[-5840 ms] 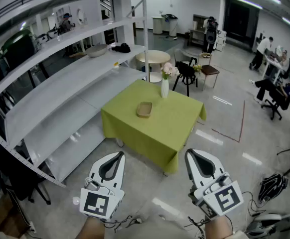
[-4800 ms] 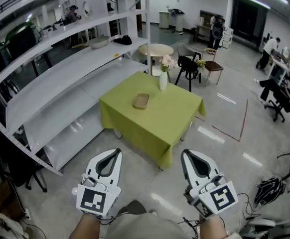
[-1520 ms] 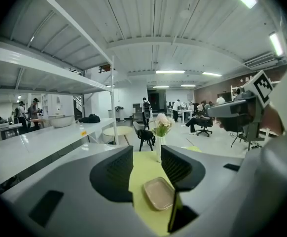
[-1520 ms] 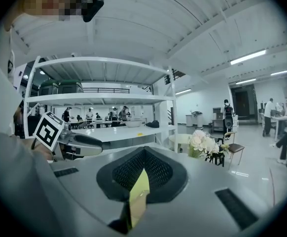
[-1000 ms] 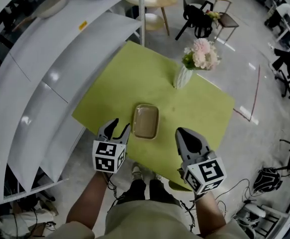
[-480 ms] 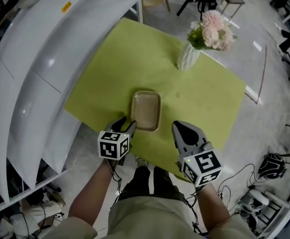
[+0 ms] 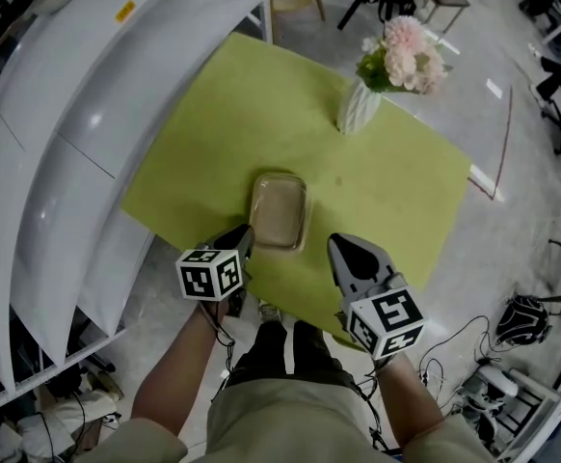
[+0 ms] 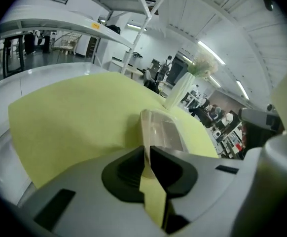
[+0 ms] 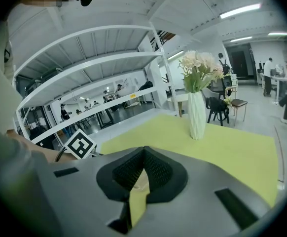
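Shallow beige tray (image 7: 279, 210) noted flat on green tablecloth (image 7: 396, 196), near front edge. Left gripper (image 7: 241, 233) found pinched on tray's near rim. Right gripper (image 7: 348, 256) found closed on nothing, just beside tray. Tray judged light, thin-walled, flexible, slick; rim hold judged best.

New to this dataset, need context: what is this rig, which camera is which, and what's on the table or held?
There is no robot here. A person holds a two-jaw gripper in each hand, and the marker cubes are part of the grippers. The head view comes from a camera on the person's head, looking steeply down. Each gripper view comes from a camera riding on that gripper, looking along its jaws. On the green tablecloth are a tan tray and a white vase of pink flowers. White shelves stand beside the table. The left gripper has its jaws closed on the tray's near rim, as its own view shows. The right gripper hovers over the cloth to the tray's right, jaws together, holding nothing.
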The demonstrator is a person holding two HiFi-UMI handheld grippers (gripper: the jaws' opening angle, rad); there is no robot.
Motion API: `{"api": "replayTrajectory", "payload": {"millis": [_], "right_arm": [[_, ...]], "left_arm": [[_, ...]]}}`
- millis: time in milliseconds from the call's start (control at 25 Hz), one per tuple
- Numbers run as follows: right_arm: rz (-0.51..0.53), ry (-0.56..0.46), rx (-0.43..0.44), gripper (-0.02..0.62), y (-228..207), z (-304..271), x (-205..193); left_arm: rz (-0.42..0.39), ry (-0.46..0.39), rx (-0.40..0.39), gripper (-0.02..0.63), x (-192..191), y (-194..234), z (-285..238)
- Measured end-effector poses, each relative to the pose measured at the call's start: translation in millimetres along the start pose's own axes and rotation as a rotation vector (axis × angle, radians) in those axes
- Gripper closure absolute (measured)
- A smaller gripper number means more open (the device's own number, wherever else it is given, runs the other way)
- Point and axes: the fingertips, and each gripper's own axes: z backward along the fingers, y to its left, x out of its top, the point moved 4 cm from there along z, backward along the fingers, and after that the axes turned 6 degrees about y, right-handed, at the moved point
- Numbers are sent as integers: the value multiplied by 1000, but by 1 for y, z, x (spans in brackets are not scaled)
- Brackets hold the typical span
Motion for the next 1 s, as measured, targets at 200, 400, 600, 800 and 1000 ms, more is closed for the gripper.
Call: {"api": "replayTrajectory", "payload": {"millis": [200, 400, 600, 800, 1000], "right_arm": [[16, -20, -7, 589, 6, 13, 4], [37, -59, -29, 589, 11, 37, 17], [79, -139, -60, 589, 21, 71, 49], [135, -250, -71, 589, 35, 111, 88], [192, -350, -73, 589, 60, 154, 121]], "left_arm": [[17, -48, -1, 576, 6, -3, 12], [-7, -153, -16, 585, 32, -20, 49], [-39, -288, -38, 586, 65, -43, 108], [-89, -436, -46, 586, 97, -69, 172], [-147, -583, -44, 586, 118, -99, 241]]}}
